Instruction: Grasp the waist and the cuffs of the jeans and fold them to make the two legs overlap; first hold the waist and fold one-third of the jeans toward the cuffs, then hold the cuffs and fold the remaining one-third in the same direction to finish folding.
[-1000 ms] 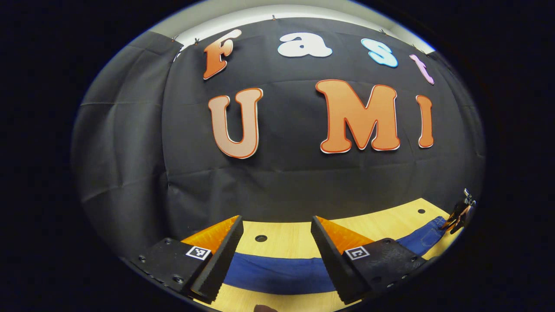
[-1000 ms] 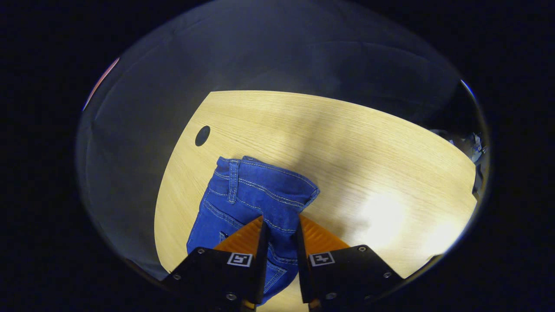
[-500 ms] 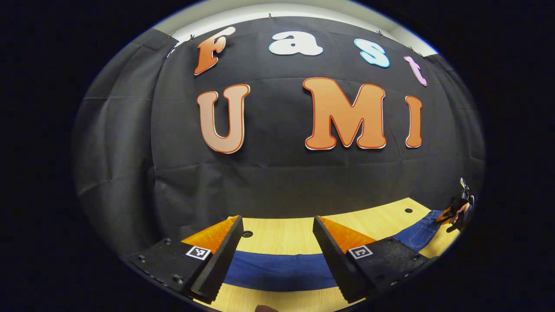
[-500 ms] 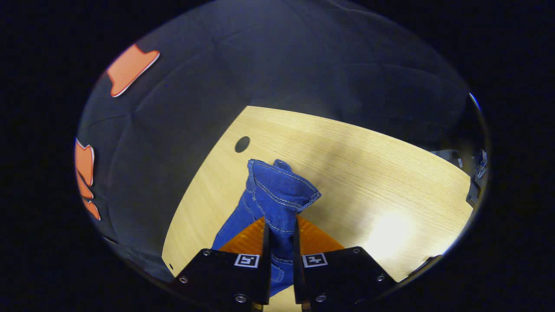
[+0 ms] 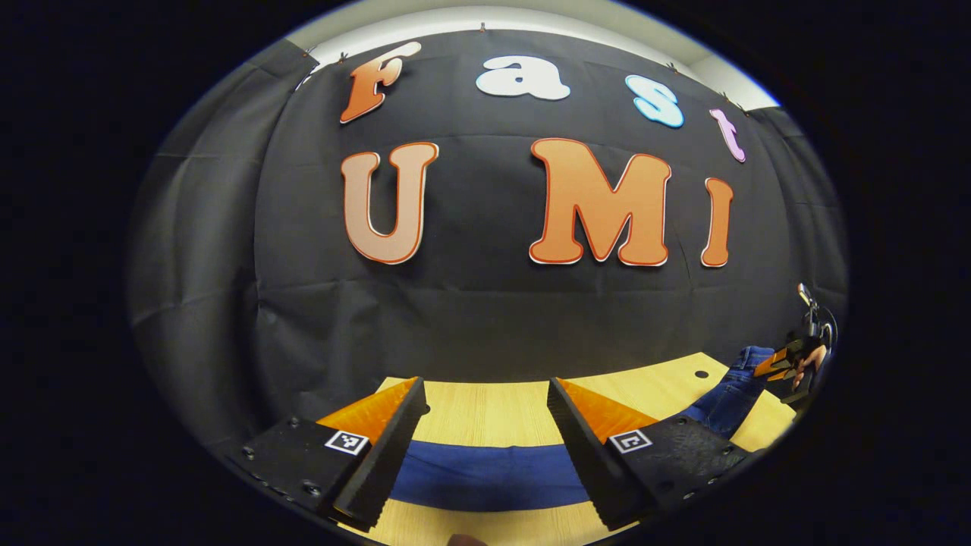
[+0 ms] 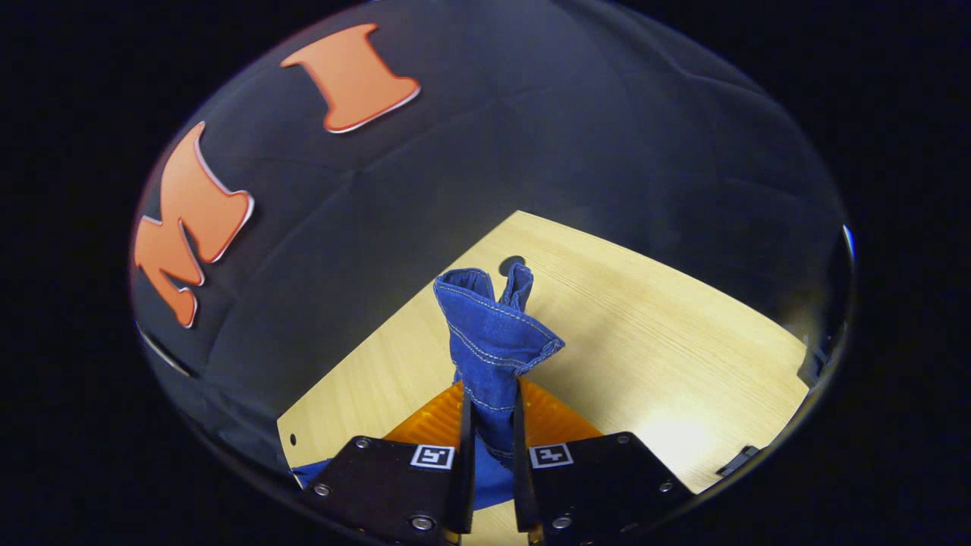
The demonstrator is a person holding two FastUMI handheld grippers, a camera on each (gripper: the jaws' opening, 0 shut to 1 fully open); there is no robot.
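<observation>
Blue jeans (image 5: 485, 474) lie stretched across the light wooden table (image 5: 493, 413) in the left gripper view. My left gripper (image 5: 482, 425) hovers open just above the leg, touching nothing. At the far right of that view the waist end (image 5: 732, 387) rises off the table, held by the other gripper (image 5: 785, 360) and a hand. In the right gripper view my right gripper (image 6: 489, 421) is shut on the jeans' waist (image 6: 489, 330), which stands bunched upright above the fingers (image 6: 432, 413), clear of the table (image 6: 667, 334).
Small round holes mark the tabletop (image 5: 702, 374) (image 6: 512, 264). The black cloth wall (image 5: 485, 318) stands right behind the table's far edge. The table's right edge and corner (image 6: 796, 353) show in the right gripper view.
My right gripper has lifted the waist off the table and tilted up; the denim now stands bunched upright. The left gripper has stayed open over the leg, barely moving.
</observation>
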